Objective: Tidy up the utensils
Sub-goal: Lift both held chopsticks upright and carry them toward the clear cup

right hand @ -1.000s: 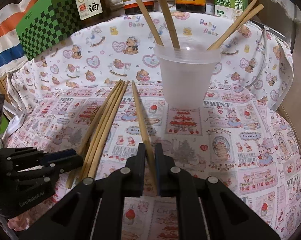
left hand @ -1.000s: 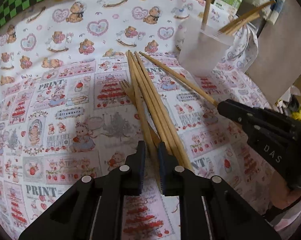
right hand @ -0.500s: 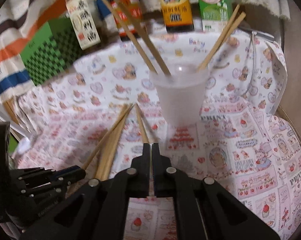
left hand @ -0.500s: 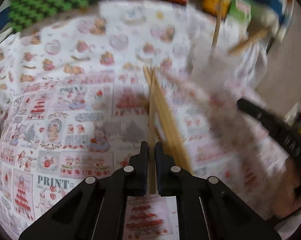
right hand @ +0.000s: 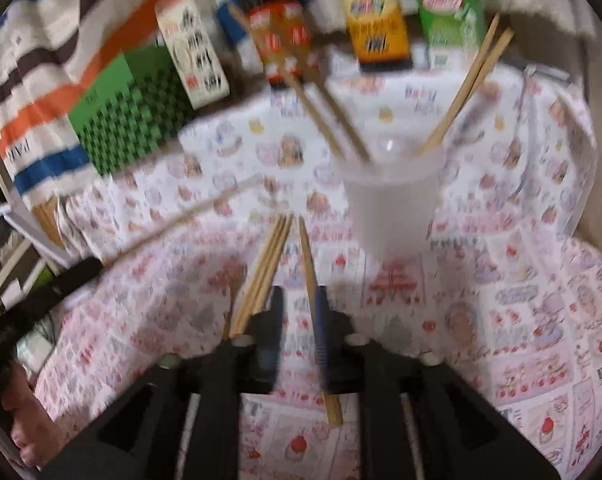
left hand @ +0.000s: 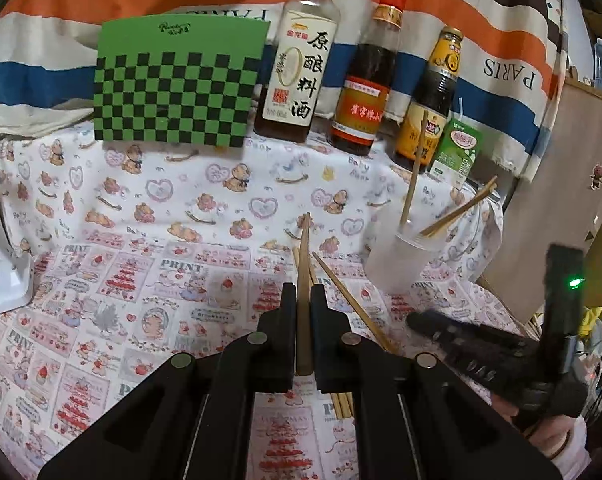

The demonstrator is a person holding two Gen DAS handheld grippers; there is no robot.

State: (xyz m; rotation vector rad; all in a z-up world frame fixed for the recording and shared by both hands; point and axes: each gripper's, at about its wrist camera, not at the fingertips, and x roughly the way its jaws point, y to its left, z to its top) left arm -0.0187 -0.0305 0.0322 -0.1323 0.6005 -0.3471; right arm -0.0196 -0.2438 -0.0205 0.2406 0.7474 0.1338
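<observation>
**Left wrist view and right wrist view: chopsticks and the plastic cup**

Left wrist view. The left gripper (left hand: 301,300) is pinching one chopstick (left hand: 303,264) between its pressed-together jaws; the stick is running straight ahead, its tip pointing up and away, to the left of the plastic cup (left hand: 399,262). The cup is standing upright on the printed tablecloth (left hand: 141,280) and is holding several chopsticks (left hand: 415,168) that are leaning out over its rim. A loose chopstick (left hand: 349,300) is lying on the cloth between the held stick and the cup, slanting toward the cup's base. More sticks are showing under the gripper body, nearer the camera than the cup. Behind the cup, three sauce bottles (left hand: 365,76), a green carton (left hand: 455,152) and a green checkered box (left hand: 173,84) are standing in a row. The right gripper (left hand: 417,318) is showing below and to the right of the cup.

Right wrist view (blurred). The right gripper (right hand: 299,300) is opening its jaws; one chopstick (right hand: 310,264) is lying between them against the right-hand jaw, and whether the pad is still pressing it cannot be told. It is pointing toward the left of the cup (right hand: 393,208). A bundle of chopsticks (right hand: 269,264) is lying on the cloth left of that stick, further from the cup.
</observation>
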